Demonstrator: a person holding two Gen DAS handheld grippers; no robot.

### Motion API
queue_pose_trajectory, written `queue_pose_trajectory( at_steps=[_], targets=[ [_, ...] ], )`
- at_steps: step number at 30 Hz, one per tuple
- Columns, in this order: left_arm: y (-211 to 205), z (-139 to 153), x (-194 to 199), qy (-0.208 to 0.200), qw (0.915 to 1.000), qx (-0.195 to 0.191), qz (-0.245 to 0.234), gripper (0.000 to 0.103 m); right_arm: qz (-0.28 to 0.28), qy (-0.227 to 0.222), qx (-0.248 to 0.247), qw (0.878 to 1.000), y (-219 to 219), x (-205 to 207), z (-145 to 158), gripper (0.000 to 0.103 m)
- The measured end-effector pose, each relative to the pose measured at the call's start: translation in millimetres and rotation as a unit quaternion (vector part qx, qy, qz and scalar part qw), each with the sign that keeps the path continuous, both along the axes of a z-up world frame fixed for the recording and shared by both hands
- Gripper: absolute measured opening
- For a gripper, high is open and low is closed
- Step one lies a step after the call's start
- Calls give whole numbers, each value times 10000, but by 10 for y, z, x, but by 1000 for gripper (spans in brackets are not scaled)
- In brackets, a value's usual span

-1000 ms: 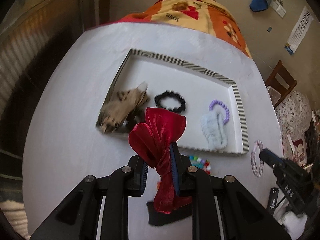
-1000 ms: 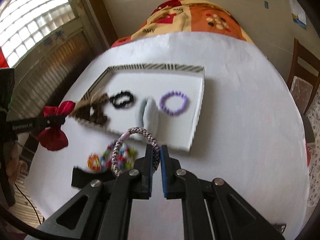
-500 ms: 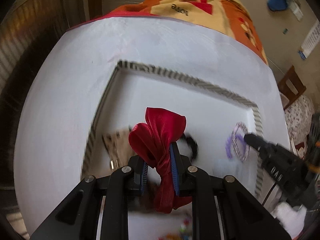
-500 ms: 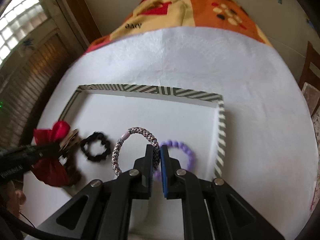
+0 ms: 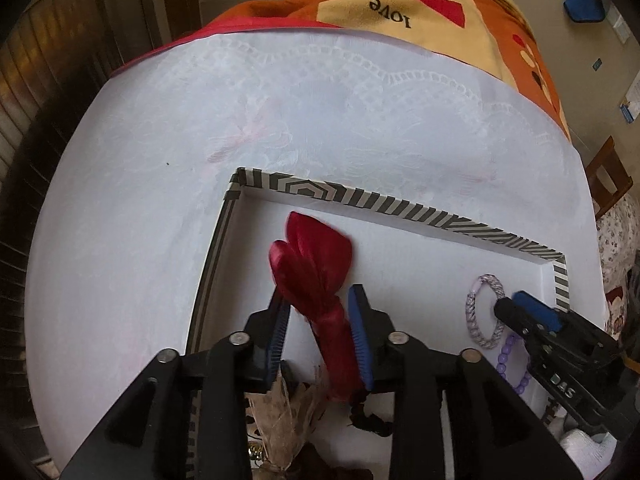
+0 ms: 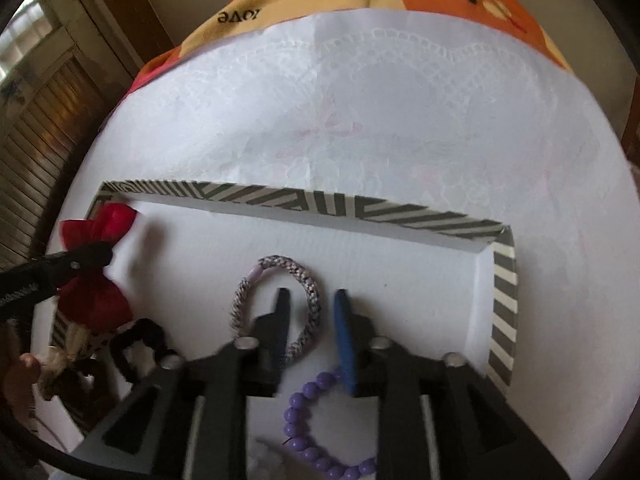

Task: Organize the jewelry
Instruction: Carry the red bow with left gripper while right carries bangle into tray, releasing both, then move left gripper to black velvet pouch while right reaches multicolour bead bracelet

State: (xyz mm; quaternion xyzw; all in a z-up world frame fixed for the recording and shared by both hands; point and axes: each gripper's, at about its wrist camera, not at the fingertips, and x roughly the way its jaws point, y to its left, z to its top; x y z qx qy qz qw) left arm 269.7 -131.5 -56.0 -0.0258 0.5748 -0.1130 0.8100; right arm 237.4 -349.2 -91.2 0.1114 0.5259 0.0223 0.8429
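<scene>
Inside the striped-rim tray (image 5: 400, 202) lies a red ribbon bow (image 5: 316, 268), near the tray's left wall. My left gripper (image 5: 320, 304) straddles the bow's knot; its jaws are opening and the pads no longer squeeze it. A pink-grey braided hair tie (image 6: 276, 280) lies on the tray (image 6: 320, 200) floor. My right gripper (image 6: 312, 296) is opening too, one finger inside the ring and its right side loose between the pads. The left wrist view shows the hair tie (image 5: 480, 312) beside the right gripper (image 5: 516, 304).
A purple bead bracelet (image 6: 316, 396), a black scrunchie (image 6: 140, 344) and a beige patterned bow (image 5: 280, 412) lie in the tray's near half. The white lace cloth (image 5: 360, 112) stretches beyond the tray, then an orange blanket (image 5: 400, 4). A wooden chair (image 5: 608, 180) stands at right.
Both grippers came forward and down over the tray. Each was shut on its item; now both pairs of jaws have parted, with the bow and the hair tie down on the tray floor.
</scene>
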Motion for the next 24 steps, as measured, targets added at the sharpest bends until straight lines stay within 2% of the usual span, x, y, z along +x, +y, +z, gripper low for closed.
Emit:
queue_pose_trajectory(
  at_steps=[3,8,12,15,24],
  targets=[
    [43,50,-72,-110,9999,3,17,16,5,-151,103,9998,-2,-135,110,40],
    [139,267,-364,-334,9994,75,-10,17,19,-448,204,9988,35,-497,410,44],
    [168,435,-628,-450,9989,115,-26,17,24,-654,169,9977,82,-868,620,53],
    [187,531,-891,-527,9984,172,-58,17,73,-760,184,9969,119,-1138,737,55],
    [193,654,-1538,-573,9981,174,-136,17,205,-697,27,9974,232,-1863,768,57]
  ],
)
